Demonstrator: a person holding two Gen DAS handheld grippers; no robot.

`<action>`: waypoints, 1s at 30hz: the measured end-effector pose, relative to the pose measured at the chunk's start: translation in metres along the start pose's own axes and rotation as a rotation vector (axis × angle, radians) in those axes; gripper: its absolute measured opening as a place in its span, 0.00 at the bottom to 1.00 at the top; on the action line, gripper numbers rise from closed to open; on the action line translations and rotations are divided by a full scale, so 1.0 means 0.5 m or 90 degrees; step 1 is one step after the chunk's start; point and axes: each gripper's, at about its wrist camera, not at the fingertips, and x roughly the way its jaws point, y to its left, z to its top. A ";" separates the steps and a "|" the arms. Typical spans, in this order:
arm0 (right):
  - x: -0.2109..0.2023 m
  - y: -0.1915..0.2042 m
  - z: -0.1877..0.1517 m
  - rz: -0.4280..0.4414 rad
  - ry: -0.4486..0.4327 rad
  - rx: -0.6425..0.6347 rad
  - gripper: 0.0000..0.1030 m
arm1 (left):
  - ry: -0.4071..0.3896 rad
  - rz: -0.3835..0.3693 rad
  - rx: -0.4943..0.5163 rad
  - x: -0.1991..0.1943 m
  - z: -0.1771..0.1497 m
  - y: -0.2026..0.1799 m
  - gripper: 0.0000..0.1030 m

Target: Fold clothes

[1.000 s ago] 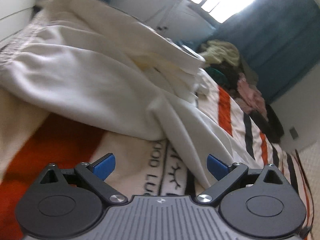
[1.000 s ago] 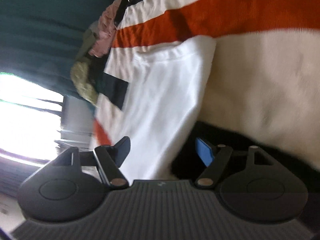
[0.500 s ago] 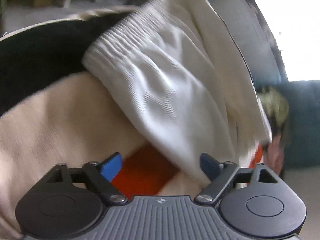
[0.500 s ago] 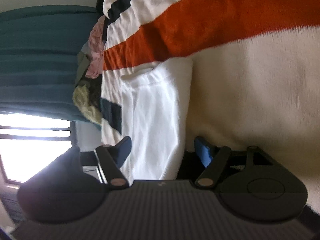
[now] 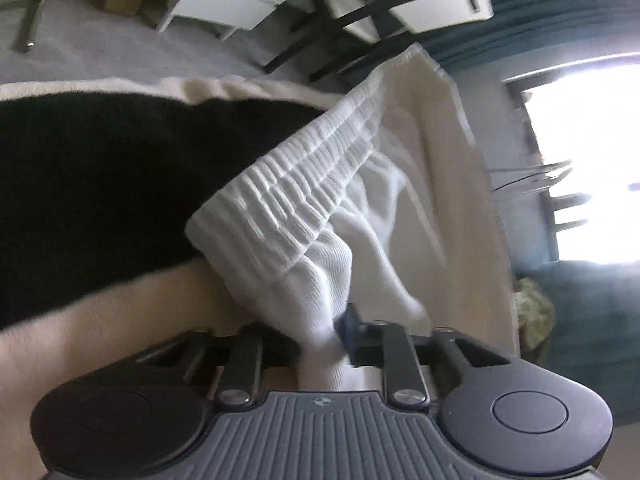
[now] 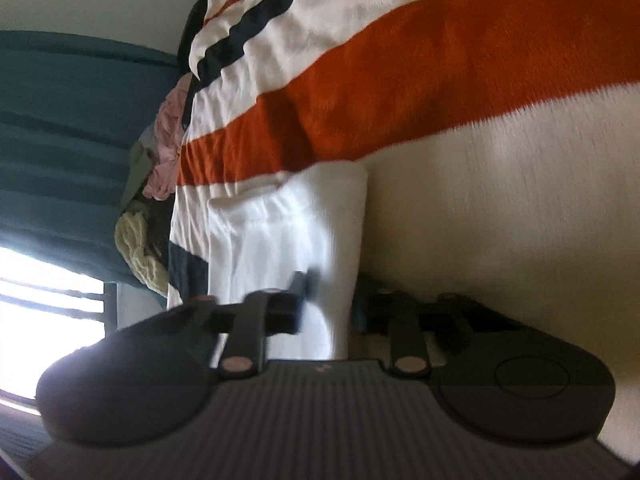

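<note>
While both grippers pinch the white garment (image 5: pixel 360 216), its length runs straight away from the jaws.
Left gripper (image 5: pixel 320 340): jaws drawn in, clamped on cloth just below the ribbed waistband (image 5: pixel 296 192). Right gripper (image 6: pixel 332 300): jaws narrow on the near end of the same white cloth, the far hem (image 6: pixel 256 200) ahead on the striped blanket (image 6: pixel 440 80). Neither hand is nearer; any fold goes along that axis.

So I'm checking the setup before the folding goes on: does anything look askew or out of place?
Only the white garment: it lies bunched on the striped blanket, waistband crumpled, with both the left hand-held gripper and the right hand-held gripper closed on it. Unfolded clothes are heaped at the blanket's far edge.
</note>
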 end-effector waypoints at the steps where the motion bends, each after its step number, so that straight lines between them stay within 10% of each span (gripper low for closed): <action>1: 0.003 -0.002 0.004 0.003 -0.005 -0.002 0.10 | -0.007 -0.012 0.012 -0.008 0.001 -0.001 0.10; 14: -0.119 0.030 0.026 0.037 -0.145 -0.048 0.05 | -0.052 -0.040 0.117 -0.212 0.056 -0.034 0.06; 24: -0.165 -0.013 0.032 -0.162 -0.163 -0.071 0.06 | 0.025 0.046 0.138 -0.256 0.046 0.078 0.07; 30: -0.163 -0.006 0.020 -0.184 -0.155 -0.105 0.08 | 0.062 0.045 0.162 -0.259 0.055 0.087 0.16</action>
